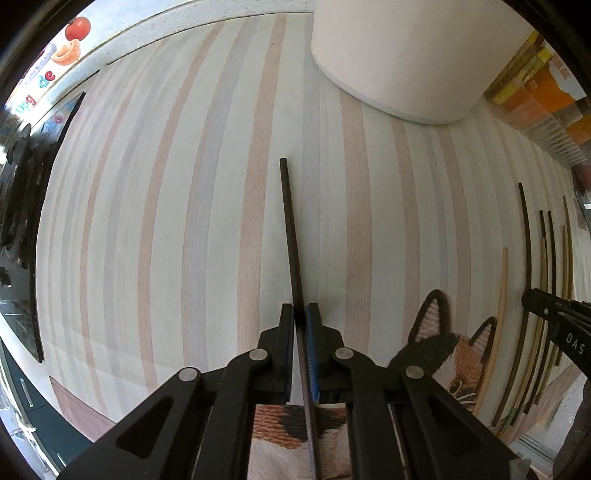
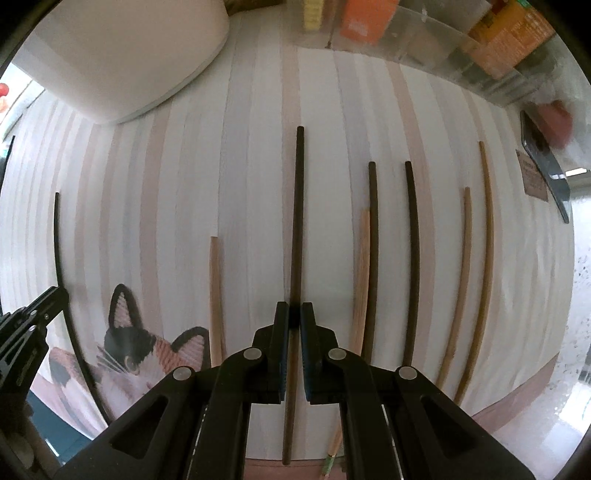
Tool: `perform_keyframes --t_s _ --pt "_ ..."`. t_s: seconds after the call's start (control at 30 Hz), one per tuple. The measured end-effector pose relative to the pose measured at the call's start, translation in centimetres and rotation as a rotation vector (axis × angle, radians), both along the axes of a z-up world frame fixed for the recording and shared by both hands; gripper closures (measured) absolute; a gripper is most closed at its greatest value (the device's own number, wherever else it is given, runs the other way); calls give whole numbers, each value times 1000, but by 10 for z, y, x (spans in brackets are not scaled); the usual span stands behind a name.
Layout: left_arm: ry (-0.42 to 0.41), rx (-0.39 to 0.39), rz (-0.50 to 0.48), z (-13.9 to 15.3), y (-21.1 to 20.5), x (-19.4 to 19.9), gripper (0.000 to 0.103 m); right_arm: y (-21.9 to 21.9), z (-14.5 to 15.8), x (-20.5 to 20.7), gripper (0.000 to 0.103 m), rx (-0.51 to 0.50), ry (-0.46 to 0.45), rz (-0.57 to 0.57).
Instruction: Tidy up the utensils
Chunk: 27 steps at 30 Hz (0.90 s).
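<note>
In the left wrist view my left gripper (image 1: 300, 310) points down at the striped cloth (image 1: 166, 221) and is shut on a thin dark chopstick (image 1: 290, 221) that runs forward from between its pads. My right gripper (image 2: 294, 308) is likewise shut on a thicker dark chopstick (image 2: 298, 206), which lies along the cloth. Beside it lie several more chopsticks, roughly parallel: pale wooden ones (image 2: 216, 295) (image 2: 364, 266) (image 2: 487, 240) and dark ones (image 2: 373, 240) (image 2: 412, 251). The left gripper (image 2: 55, 295) shows at the left edge of the right wrist view with its chopstick (image 2: 57, 236).
A white round container (image 1: 399, 55) (image 2: 122, 55) stands at the back of the cloth. A cat-shaped woven mat (image 1: 443, 350) (image 2: 140, 350) lies between the two grippers. Orange and yellow boxes (image 2: 369, 18) line the far edge. A dark phone (image 2: 543, 166) lies at the right.
</note>
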<state>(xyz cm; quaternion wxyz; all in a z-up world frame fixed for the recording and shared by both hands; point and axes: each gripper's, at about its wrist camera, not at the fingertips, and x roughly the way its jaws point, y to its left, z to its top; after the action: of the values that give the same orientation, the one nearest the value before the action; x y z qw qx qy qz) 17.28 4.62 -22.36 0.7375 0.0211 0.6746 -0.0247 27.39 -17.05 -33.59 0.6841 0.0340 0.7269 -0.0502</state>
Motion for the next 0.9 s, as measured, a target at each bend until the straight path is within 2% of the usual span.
perform_keyframes --t_s 0.1,0.2,0.4,0.6,0.9 --pt "0 2 -8 -23 -5 -2 98 -2 0 2 97 6 5 -2" --pt "-11 9 -19 -28 -8 -4 99 7 -2 4 97 -5 22 8" --pt "-30 31 -59 -30 -24 2 99 -3 -12 9 97 -1 40 20" --pt "-3 5 -44 -30 -25 12 99 -7 -14 16 96 3 48 14" --pt "22 7 -60 -30 -32 32 99 -4 -12 23 95 -8 57 7"
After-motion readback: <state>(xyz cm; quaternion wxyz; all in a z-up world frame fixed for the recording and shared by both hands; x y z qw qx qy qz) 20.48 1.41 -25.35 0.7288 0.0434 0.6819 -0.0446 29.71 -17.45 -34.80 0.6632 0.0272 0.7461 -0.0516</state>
